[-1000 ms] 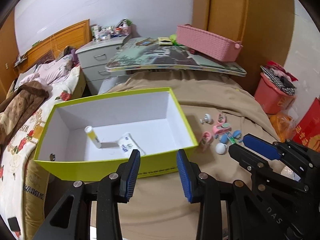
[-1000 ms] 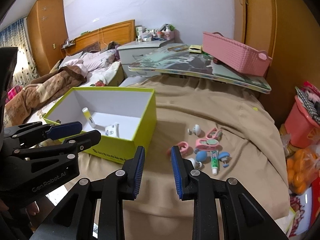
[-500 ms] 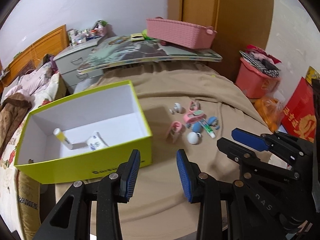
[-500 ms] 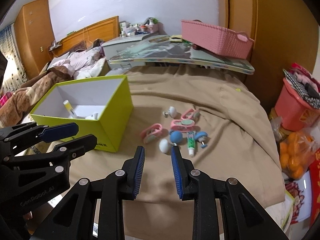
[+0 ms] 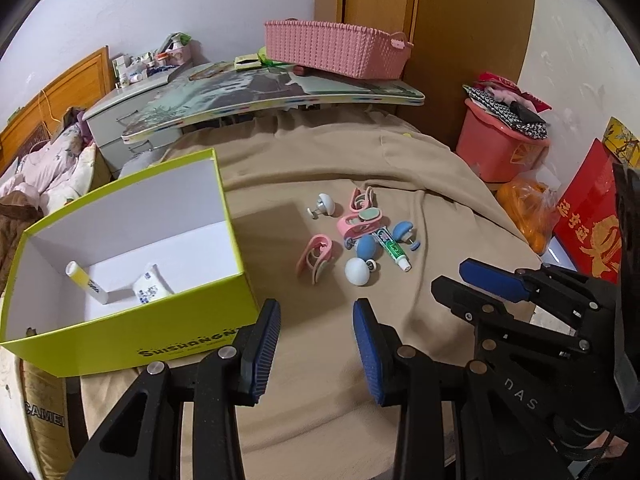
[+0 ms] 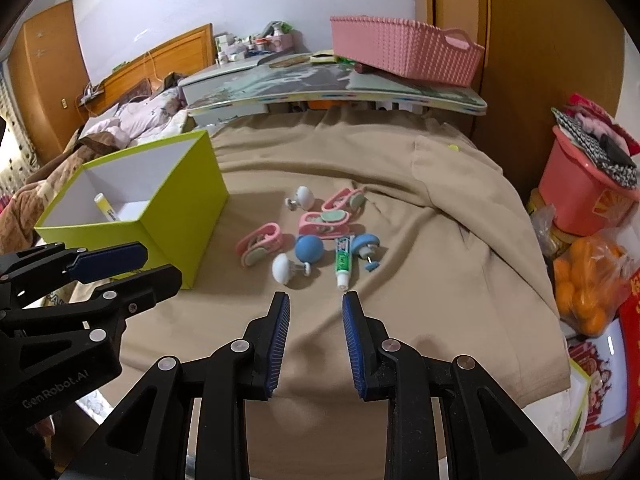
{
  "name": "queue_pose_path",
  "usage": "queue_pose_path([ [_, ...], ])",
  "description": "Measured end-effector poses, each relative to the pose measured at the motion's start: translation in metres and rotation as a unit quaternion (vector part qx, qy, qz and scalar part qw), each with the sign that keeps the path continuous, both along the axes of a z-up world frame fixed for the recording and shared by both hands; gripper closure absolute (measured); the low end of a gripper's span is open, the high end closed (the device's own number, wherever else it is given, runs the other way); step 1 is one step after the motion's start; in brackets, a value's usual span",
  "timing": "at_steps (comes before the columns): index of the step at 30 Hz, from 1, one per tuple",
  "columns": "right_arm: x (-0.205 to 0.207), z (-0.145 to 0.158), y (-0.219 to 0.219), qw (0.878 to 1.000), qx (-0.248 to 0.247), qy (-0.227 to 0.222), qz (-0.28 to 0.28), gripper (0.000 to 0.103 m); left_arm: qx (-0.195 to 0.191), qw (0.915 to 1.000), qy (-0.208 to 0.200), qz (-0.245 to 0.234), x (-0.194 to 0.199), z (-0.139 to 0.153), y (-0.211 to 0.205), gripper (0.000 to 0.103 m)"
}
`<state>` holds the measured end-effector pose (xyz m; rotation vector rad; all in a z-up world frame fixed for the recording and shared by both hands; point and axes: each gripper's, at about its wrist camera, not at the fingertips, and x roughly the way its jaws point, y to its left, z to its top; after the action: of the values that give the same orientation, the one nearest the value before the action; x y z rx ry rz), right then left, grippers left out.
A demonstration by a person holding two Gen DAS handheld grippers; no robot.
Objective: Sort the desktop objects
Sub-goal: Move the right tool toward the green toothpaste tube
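Observation:
A lime-green box (image 5: 132, 332) (image 6: 188, 216) stands open on the tan cloth, holding a yellow tube (image 5: 86, 282) and a white packet (image 5: 149, 289). To its right lies a small heap: pink clips (image 5: 316, 257) (image 6: 262, 243), a green toothpaste tube (image 5: 392, 248) (image 6: 344, 260), blue knobs (image 5: 366, 246) (image 6: 309, 246) and white knobs (image 5: 357, 271) (image 6: 283, 268). My left gripper (image 5: 316, 312) hovers open near the box's front corner, short of the heap. My right gripper (image 6: 316, 304) is open and empty just in front of the toothpaste cap.
A pink woven basket (image 5: 336, 50) rests on a picture board (image 5: 260, 96) at the back. A red bucket (image 5: 500, 148) of clothes and a bag of oranges (image 6: 584, 280) stand at the right. Bedding and a grey drawer unit (image 5: 116, 120) lie left.
Both grippers have swung right and forward, from facing the green box to facing the heap of small objects. Both stay open and empty.

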<state>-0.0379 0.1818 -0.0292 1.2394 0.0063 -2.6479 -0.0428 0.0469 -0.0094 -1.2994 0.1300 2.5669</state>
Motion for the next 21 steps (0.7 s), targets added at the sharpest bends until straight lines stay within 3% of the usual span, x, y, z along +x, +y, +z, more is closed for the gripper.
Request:
queue_pose_path([
  [21,-0.029,-0.024,0.019,1.0,-0.014,-0.01,-0.007,0.075,-0.001,0.9996,-0.02,-0.019,-0.017,-0.024,0.022,0.065],
])
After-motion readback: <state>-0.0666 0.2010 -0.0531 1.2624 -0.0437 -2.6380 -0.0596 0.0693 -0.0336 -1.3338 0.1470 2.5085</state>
